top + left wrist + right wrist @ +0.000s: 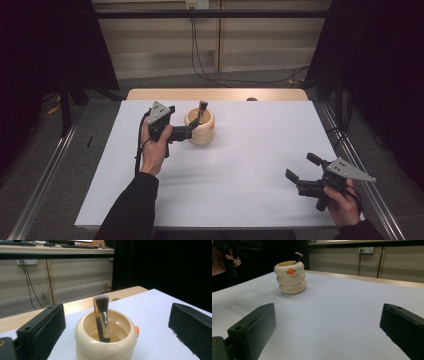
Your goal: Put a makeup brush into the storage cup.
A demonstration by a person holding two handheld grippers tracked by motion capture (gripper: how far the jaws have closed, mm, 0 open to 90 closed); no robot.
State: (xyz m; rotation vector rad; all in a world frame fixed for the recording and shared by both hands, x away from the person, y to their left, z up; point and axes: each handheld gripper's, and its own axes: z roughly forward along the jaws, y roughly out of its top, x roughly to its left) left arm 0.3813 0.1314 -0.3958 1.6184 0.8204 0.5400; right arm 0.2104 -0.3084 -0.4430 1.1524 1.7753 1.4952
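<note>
Brush [102,315] stood leaning inside the cream holder [199,126], a squat ribbed cup with a small orange mark on its side, placed on the far left-of-centre part of the white table [240,165]. Its soft bristle head rose above the rim, and its dark handle rested against the cup's inner wall. The left gripper [191,131] sat just to the left of the holder, pointing right at it, and its jaws stood wide apart with nothing between the pads; in the left gripper view the holder and the brush lay in the gap ahead of the jaws, clear of both. The brush itself was untouched by either jaw. The left hand [154,150] held that gripper from the near side, its dark sleeve running back to the table's near edge. Well apart, at the near right corner, the right gripper [302,171] hovered with its jaws likewise spread wide and empty, pointing left across the bare table toward the distant holder.
</note>
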